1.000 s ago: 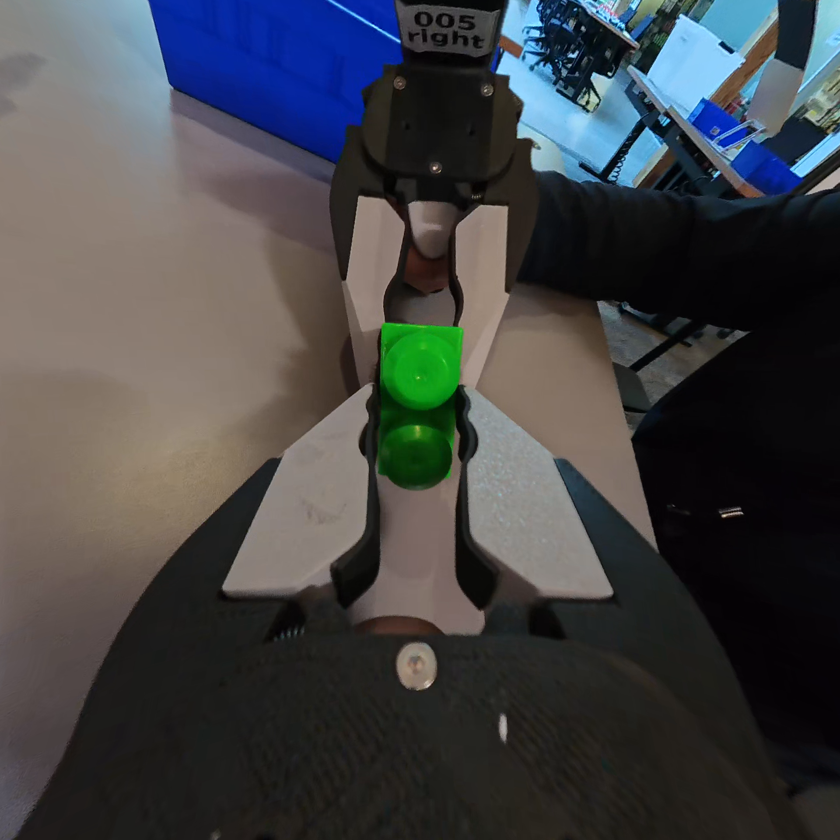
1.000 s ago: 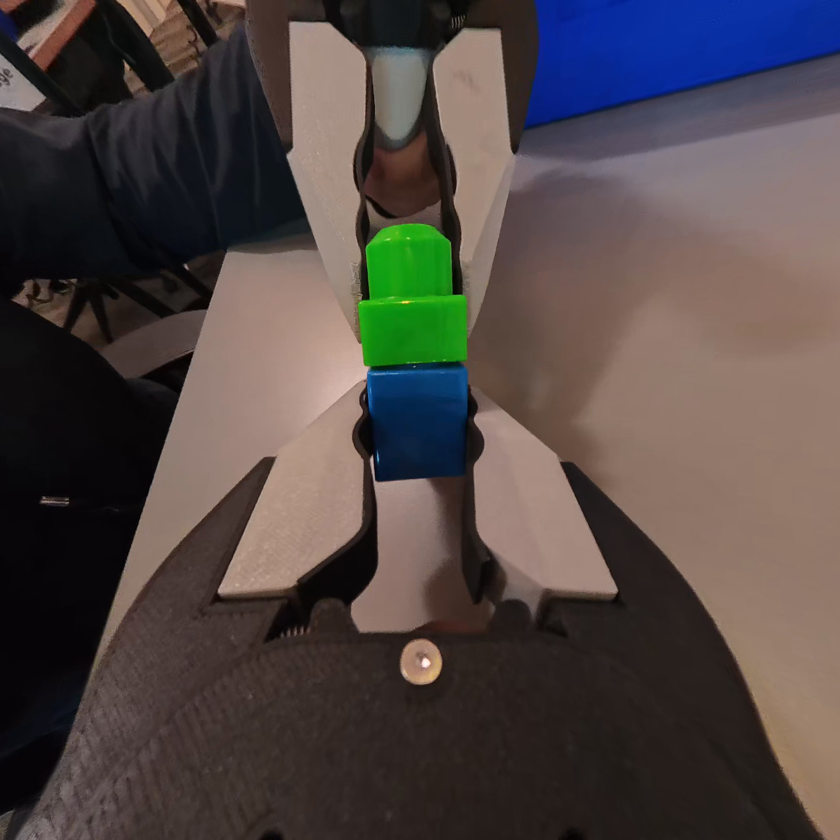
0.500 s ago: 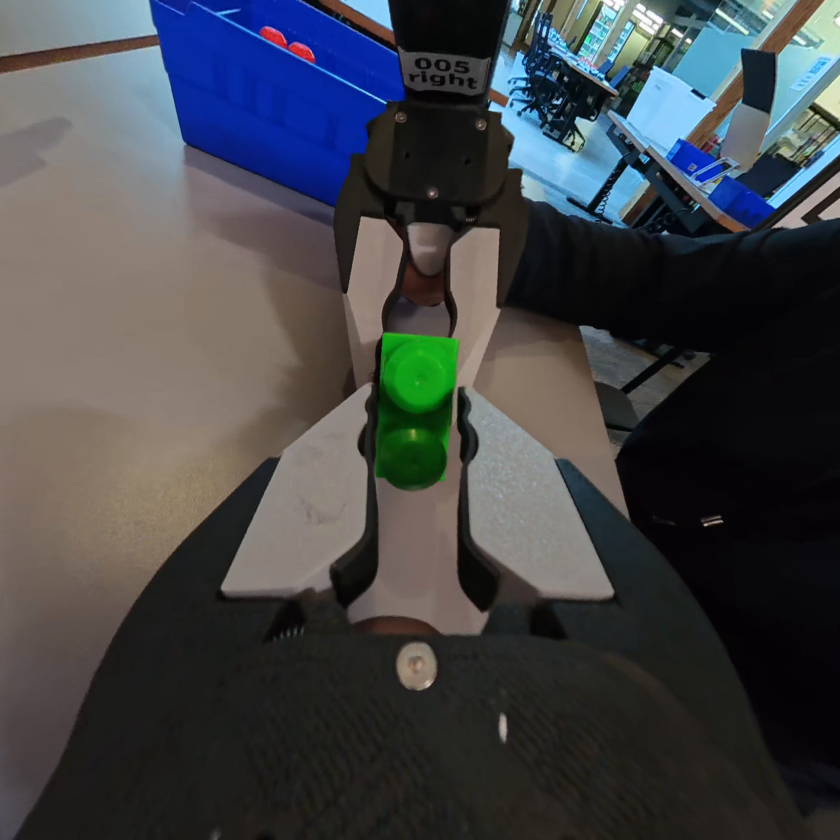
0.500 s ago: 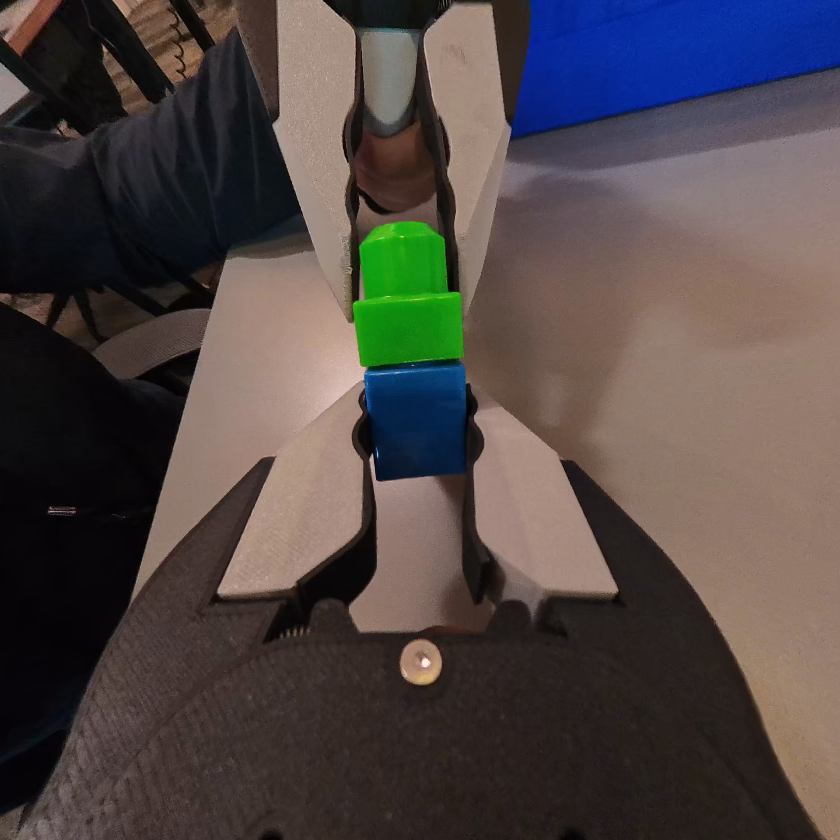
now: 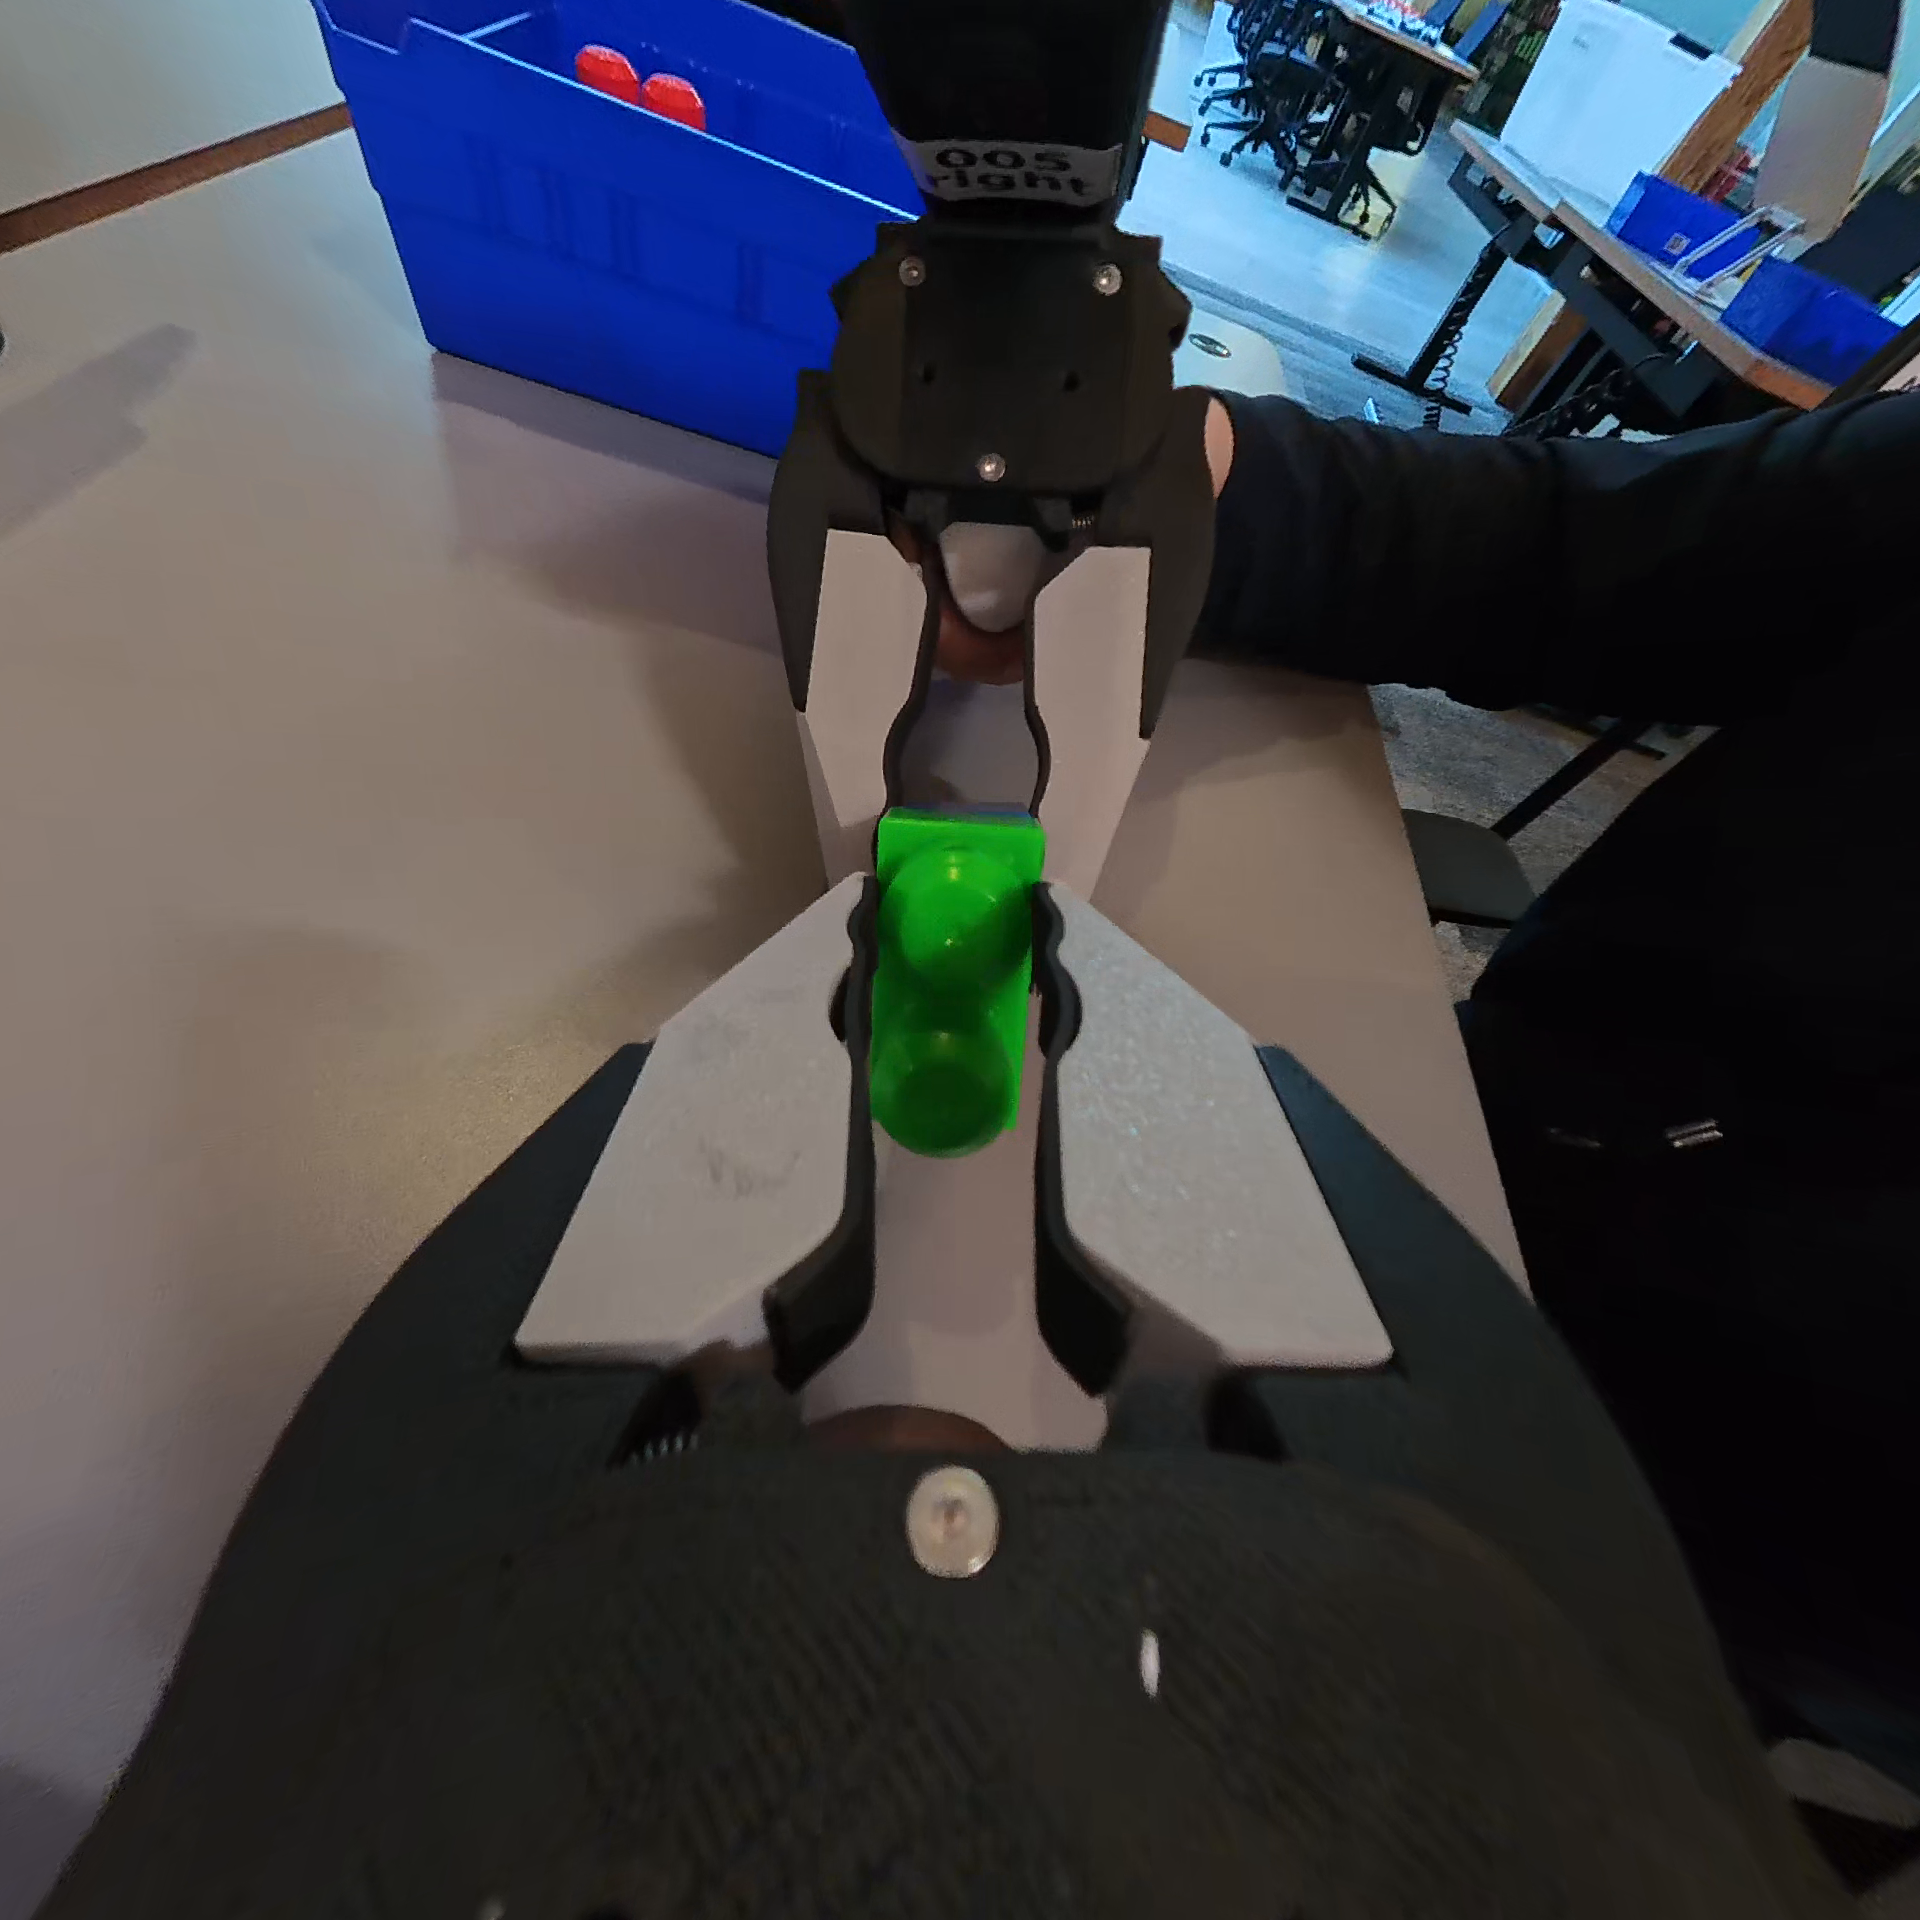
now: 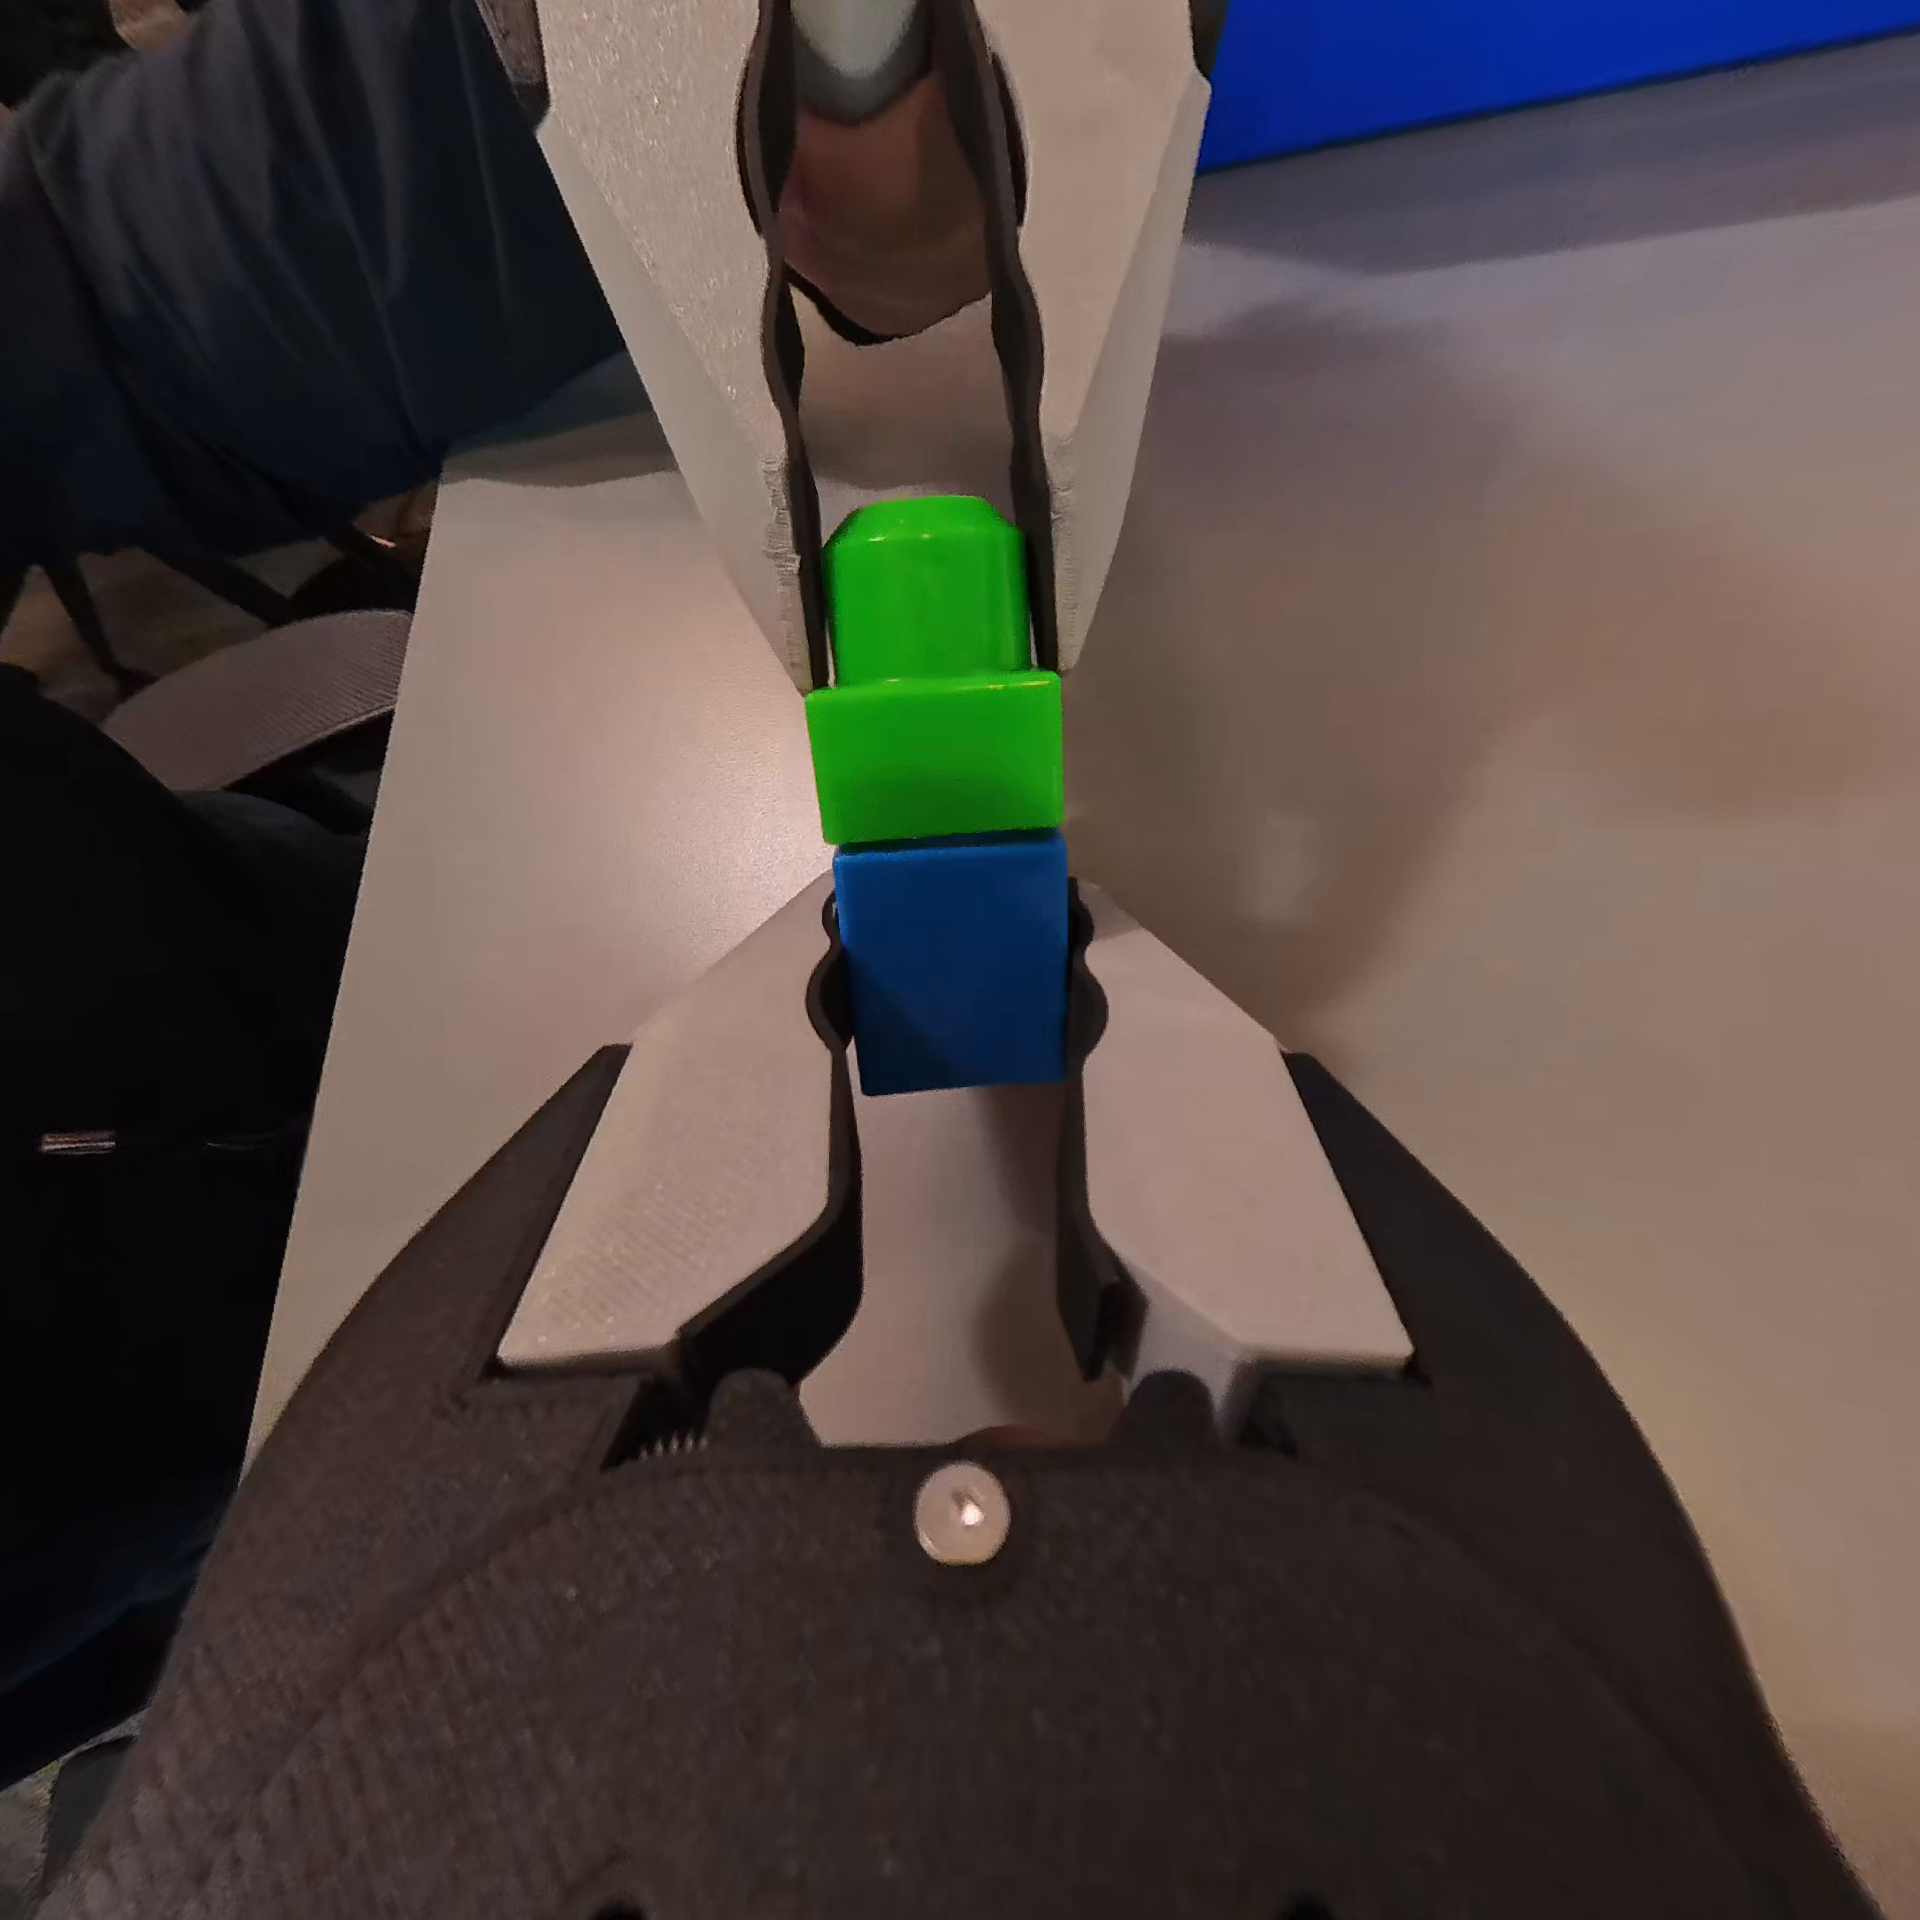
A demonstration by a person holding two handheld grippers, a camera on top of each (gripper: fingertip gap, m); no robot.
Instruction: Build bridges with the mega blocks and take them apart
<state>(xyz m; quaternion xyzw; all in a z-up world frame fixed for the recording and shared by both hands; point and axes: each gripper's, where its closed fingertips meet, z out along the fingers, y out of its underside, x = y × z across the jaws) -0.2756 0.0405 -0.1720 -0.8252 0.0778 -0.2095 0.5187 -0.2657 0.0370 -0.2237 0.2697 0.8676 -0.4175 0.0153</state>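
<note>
A green block point(image 5: 948, 1039) with two studs is clamped in my left gripper point(image 5: 953, 914), held above the beige table point(image 5: 364, 831). My right gripper point(image 5: 963, 790) faces it head-on, with only a thin blue edge showing behind the green. In the right wrist view my right gripper point(image 6: 956, 925) is shut on a blue block point(image 6: 956, 977). The green block point(image 6: 940, 748) sits pressed against the blue block's far face. The left gripper point(image 6: 932, 644) comes in from above and grips the green block at its stud.
A blue bin point(image 5: 623, 229) holding red blocks point(image 5: 639, 83) stands at the back of the table; its wall also shows in the right wrist view point(image 6: 1558, 73). The table edge point(image 5: 1403, 935) runs beside a person's dark sleeve point(image 5: 1507, 551). Desks and chairs stand beyond. Spacing between my two grippers at the tips: around 5 cm.
Both grippers have tilted and shifted together, bringing the blue bin and its red blocks into the left view. The green and blue blocks stay joined. Both grips are unchanged.
</note>
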